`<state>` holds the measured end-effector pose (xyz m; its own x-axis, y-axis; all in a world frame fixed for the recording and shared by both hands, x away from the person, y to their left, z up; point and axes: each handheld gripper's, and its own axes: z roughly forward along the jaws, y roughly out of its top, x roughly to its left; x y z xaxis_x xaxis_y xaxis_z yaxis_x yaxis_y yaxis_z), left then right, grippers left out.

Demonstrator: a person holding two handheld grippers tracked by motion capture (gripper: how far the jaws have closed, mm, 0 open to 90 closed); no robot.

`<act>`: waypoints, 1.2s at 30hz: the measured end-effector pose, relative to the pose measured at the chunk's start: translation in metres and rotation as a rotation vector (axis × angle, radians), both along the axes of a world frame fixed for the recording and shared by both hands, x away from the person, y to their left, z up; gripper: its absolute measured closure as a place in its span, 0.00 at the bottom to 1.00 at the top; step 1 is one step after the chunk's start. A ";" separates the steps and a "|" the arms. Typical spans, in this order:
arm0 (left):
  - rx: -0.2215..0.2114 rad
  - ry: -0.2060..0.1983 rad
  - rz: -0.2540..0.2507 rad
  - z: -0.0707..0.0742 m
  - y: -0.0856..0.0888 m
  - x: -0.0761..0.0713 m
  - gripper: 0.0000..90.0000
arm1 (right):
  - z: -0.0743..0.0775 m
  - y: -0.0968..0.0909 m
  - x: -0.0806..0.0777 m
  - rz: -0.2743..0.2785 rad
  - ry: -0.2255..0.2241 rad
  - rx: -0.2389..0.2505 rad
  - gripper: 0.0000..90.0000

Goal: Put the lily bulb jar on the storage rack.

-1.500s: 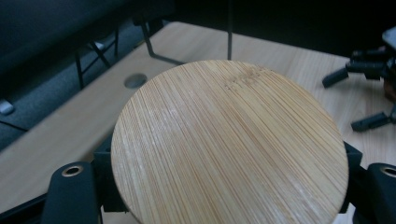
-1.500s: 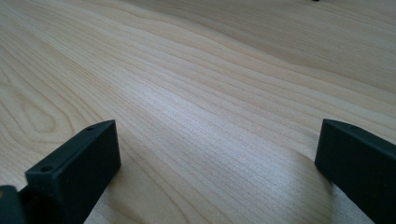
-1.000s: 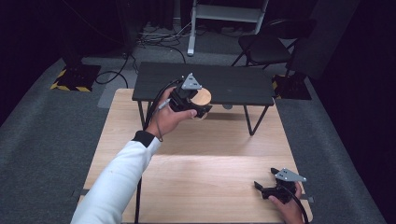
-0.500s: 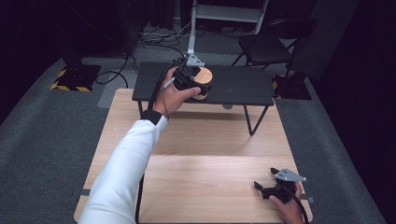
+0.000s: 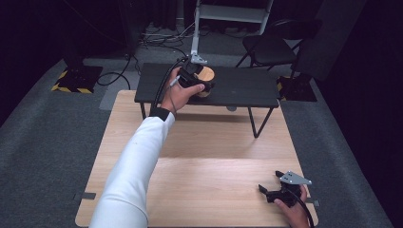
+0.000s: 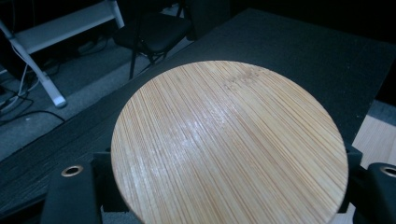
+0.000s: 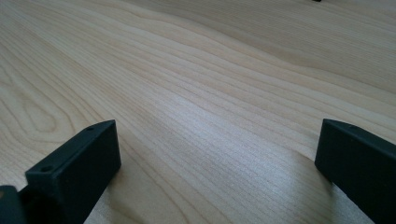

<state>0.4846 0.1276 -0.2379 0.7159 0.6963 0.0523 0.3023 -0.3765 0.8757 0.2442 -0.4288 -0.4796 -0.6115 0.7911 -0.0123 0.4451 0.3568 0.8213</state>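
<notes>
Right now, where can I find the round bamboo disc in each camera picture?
High view: round bamboo disc at top centre, held in the left gripper.
Left gripper view: disc fills the centre, between the jaws.
Right gripper view: not in it.
Shared landmark: the black table beneath the disc.

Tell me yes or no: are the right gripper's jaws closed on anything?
No, the right gripper stands open, with bare wooden table between its jaws.

White sleeve (image 5: 133, 171), black cuff (image 5: 160, 114); black fingers (image 7: 74, 170).
</notes>
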 end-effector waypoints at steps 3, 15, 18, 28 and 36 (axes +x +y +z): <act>-0.011 0.005 -0.002 -0.001 0.003 0.002 0.28 | 0.000 0.000 0.000 0.000 0.000 0.000 0.00; -0.050 0.002 0.075 -0.007 0.018 -0.019 0.01 | 0.000 0.000 0.000 0.001 0.000 0.000 0.00; -0.084 -0.025 0.086 -0.008 0.026 -0.032 0.01 | 0.000 0.000 0.000 0.001 0.000 0.000 0.00; -0.076 -0.094 0.052 -0.013 0.039 -0.080 0.01 | 0.000 0.000 0.000 0.001 0.000 0.000 0.00; -0.086 -0.108 0.051 -0.028 0.038 -0.109 0.00 | 0.000 0.000 0.000 0.000 0.001 0.000 0.00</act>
<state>0.3753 0.1659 -0.2661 0.6728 0.7369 0.0657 0.2215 -0.2854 0.9325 0.2438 -0.4286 -0.4795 -0.6112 0.7914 -0.0119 0.4457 0.3566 0.8211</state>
